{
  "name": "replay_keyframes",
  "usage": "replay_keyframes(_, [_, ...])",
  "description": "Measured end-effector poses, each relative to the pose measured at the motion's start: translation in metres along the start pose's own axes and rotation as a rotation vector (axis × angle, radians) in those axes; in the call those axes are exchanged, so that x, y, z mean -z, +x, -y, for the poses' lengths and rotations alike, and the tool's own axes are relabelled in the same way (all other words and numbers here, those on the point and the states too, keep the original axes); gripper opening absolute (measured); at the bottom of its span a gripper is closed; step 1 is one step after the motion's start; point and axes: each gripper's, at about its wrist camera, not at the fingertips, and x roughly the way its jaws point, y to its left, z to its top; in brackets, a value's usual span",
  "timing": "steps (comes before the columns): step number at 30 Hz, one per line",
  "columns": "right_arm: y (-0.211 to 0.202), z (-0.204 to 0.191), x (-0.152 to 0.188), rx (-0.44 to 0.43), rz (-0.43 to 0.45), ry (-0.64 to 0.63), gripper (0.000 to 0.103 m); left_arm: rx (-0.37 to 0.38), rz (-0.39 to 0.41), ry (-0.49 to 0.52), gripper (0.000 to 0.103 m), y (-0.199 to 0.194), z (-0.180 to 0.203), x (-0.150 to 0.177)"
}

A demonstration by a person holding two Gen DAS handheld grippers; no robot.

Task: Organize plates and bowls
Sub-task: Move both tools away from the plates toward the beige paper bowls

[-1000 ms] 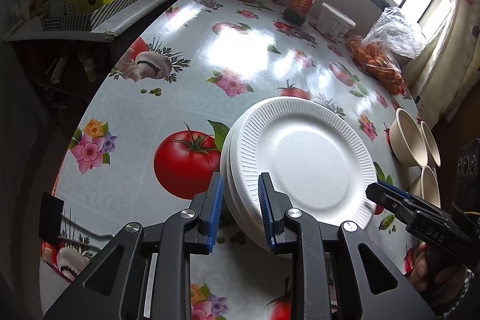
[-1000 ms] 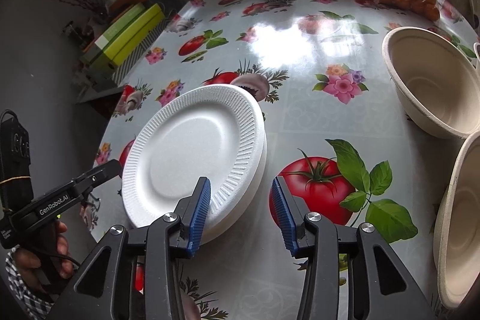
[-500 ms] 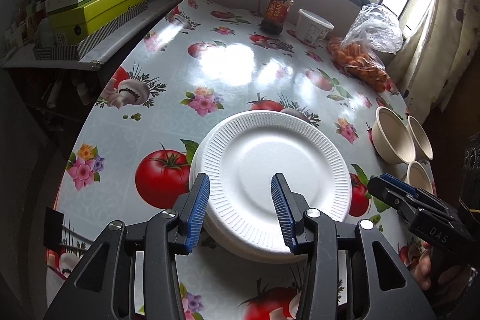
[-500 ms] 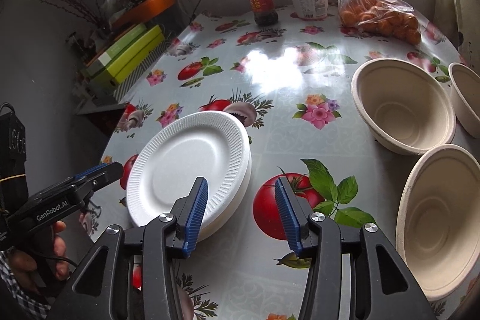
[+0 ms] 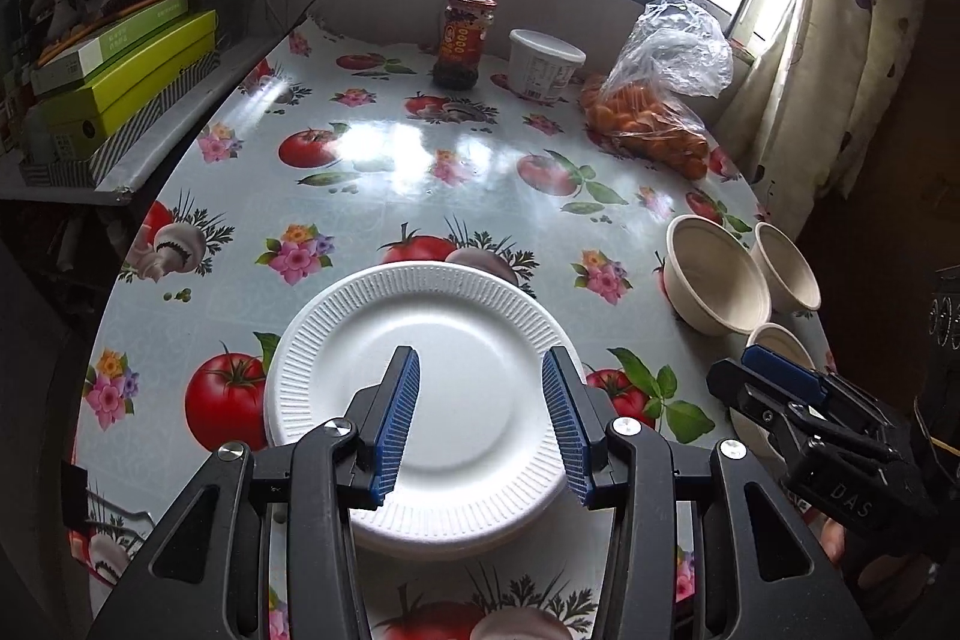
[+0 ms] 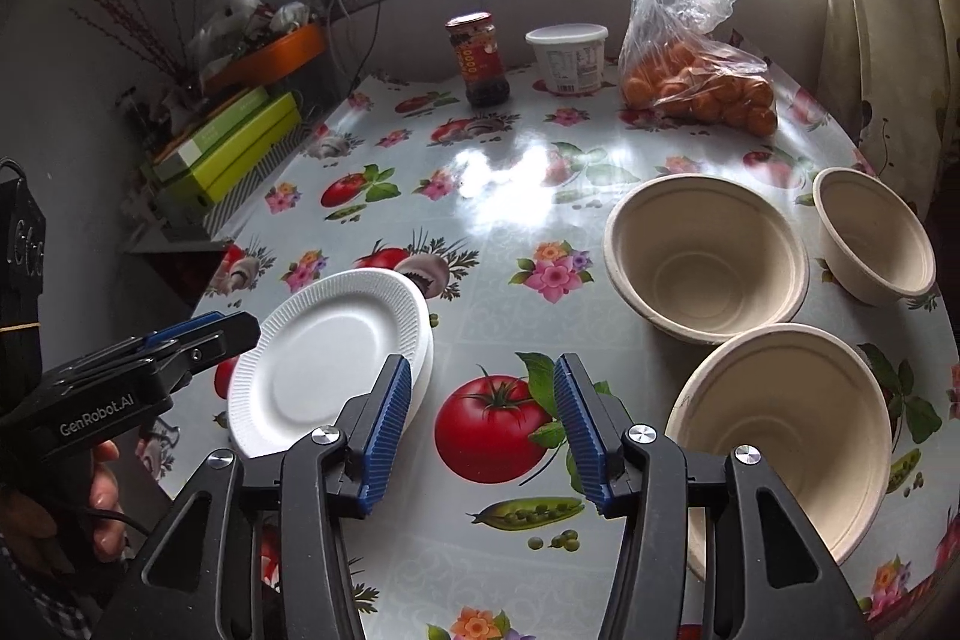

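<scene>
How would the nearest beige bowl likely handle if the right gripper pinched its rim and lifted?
The nearest beige bowl looks like thin moulded fibre, so probably light. Its matte surface should grip well. A one-sided rim pinch may flex the wall and let it tilt; its wide base suggests it would not tip if pushed.

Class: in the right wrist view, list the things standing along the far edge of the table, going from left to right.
Red-labelled jar → white tub → plastic bag of oranges.
</scene>
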Motion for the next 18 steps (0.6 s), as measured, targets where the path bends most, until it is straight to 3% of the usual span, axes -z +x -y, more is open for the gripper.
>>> replay_keyframes(18, [-0.039,0.08,-0.001,0.107,0.065,0.123,0.051,0.108,-0.071,0.133,0.044,0.045,0.086,-0.02])
